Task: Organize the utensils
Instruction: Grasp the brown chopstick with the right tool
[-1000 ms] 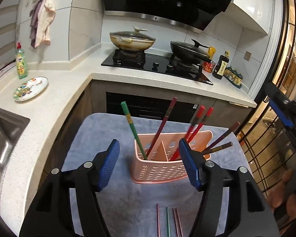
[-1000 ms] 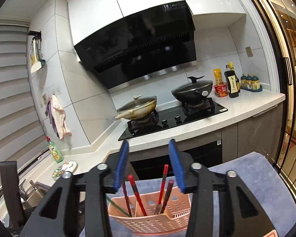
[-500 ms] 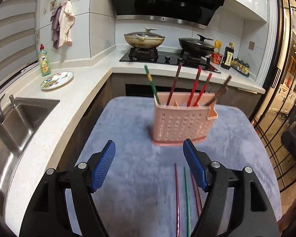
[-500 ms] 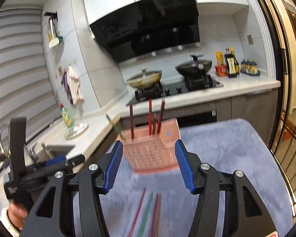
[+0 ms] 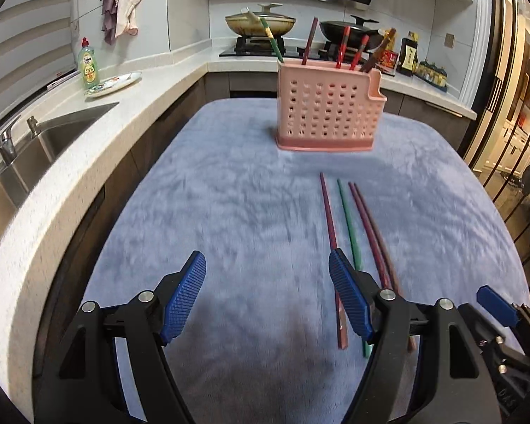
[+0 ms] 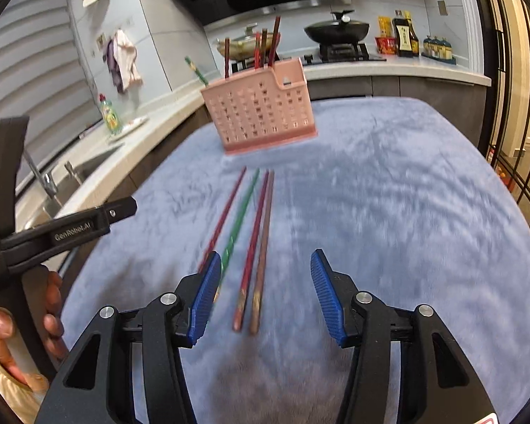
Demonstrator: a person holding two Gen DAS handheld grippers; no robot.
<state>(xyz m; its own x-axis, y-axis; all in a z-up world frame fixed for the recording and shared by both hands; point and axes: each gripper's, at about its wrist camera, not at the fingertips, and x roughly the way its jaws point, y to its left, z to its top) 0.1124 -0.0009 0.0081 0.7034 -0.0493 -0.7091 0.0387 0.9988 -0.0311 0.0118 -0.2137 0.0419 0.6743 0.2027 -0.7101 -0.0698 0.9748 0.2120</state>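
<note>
Four loose chopsticks (image 6: 251,240) lie side by side on the blue-covered surface (image 6: 388,212), pointing to the pink holder (image 6: 261,109) at 12 o'clock, which already carries several chopsticks upright. The right tool (image 6: 261,296) is above their near ends, its jaws closing but gripping nothing. The left tool (image 5: 266,296) is open and empty, the chopsticks at its 2 o'clock.
</note>
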